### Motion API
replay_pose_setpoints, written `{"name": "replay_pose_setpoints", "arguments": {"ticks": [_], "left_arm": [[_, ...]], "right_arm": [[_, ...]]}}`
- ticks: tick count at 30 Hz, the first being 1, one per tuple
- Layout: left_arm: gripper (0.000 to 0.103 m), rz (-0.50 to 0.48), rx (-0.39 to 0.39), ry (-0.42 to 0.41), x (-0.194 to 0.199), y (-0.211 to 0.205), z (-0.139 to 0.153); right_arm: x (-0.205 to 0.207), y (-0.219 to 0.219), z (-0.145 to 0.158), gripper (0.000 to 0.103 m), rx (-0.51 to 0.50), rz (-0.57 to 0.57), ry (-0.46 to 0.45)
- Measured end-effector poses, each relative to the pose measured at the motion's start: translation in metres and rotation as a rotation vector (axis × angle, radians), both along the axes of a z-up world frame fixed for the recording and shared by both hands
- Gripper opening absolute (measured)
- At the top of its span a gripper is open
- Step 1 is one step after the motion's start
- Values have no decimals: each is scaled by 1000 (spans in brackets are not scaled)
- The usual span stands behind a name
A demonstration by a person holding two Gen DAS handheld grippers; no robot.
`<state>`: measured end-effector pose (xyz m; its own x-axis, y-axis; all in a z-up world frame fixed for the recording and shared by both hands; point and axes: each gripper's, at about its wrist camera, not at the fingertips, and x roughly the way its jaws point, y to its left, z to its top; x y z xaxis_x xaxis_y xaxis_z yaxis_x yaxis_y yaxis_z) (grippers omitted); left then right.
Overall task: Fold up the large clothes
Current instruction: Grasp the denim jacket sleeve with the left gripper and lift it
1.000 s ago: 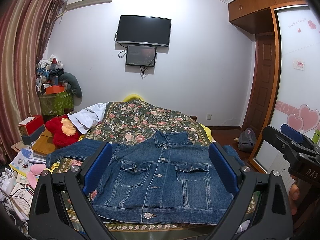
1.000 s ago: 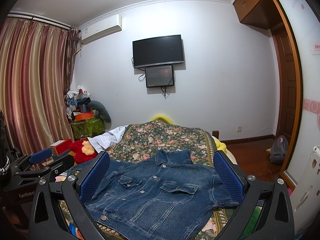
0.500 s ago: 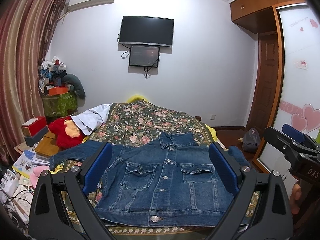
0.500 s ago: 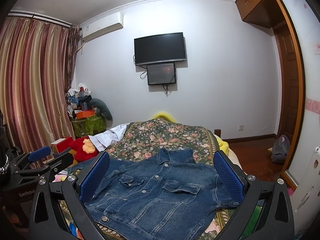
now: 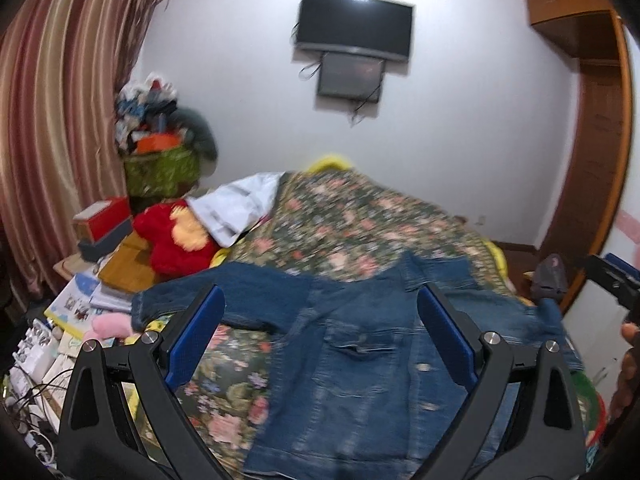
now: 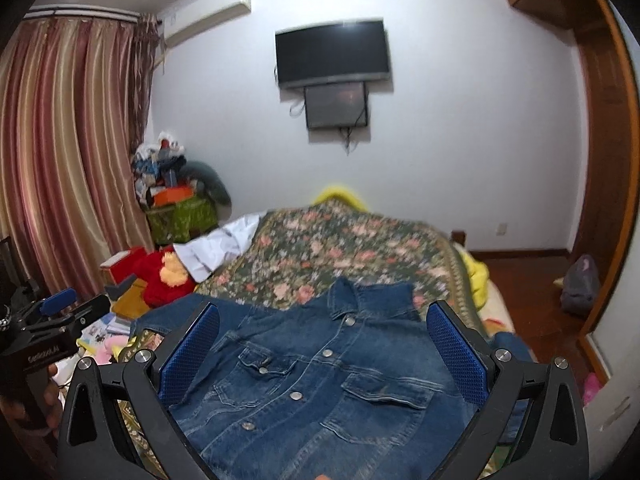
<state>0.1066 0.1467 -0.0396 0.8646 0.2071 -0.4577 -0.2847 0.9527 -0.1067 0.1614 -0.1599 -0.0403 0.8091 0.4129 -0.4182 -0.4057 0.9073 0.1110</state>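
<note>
Denim jacket (image 6: 320,376) lies spread face up on the flowered bedspread (image 6: 340,252) at the near end of the bed, buttoned down the front, collar pointing toward the far wall and both chest pockets showing. In your left wrist view its sleeve (image 5: 224,300) stretches out to the left across the bed edge, and that whole view is smeared by motion blur. Your left gripper (image 5: 320,340) hangs above the jacket with its blue pads (image 5: 196,336) spread wide and nothing between them; the sleeve and the jacket's left half show through the gap. Your right gripper (image 6: 324,356) is likewise held over the jacket, fingers wide apart and gripping nothing, the button row and pockets framed between the pads. Neither tool appears to touch the cloth. Each view catches the other tool at its edge, held in your hand (image 5: 626,368). Beside the bed on the left a red plush toy (image 6: 160,276) rests next to a white garment (image 6: 216,252) draped on the bedspread's corner, with books and boxes piled below. A striped curtain (image 6: 68,152) covers the left side of the room, and a dark television (image 6: 332,52) hangs on the far wall above a smaller screen.
</note>
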Motion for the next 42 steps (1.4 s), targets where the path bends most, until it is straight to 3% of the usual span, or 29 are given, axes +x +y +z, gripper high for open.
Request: {"name": "replay_pose_setpoints", "arguments": {"ticks": [5,11,17,21,24,29,33,36,38,41,42], "left_arm": [[98,65,-42,129,40,54,-32],[98,127,-219,296,84,125,-96],[98,162,-370,405,112,169,-151],[98,160,-551,401,123,198,-177],[92,165,-688,380,127,215,-191],[92,172,-780,340,132,232,-198],[87,191,-780,321,145,244,-200],[69,236,-719,349,159,252,-204],[49,284,-661,377,166,255,-206],[30,327,-484,407,180,247,-199],[28,336,-416,414,184,242,-195]], "right_arm": [[60,31,-20,103,-62,11,88],[124,75,-62,103,-172,50,209],[169,122,-116,103,-307,100,293],[187,145,-142,103,-356,138,335],[206,161,-160,103,-370,150,362],[233,182,-183,103,-361,198,455],[249,197,-202,103,-370,217,513],[258,206,-221,103,-382,219,566],[261,208,-233,103,-393,226,610],[261,211,-255,103,-405,252,685],[259,213,-259,103,-422,256,682]]}}
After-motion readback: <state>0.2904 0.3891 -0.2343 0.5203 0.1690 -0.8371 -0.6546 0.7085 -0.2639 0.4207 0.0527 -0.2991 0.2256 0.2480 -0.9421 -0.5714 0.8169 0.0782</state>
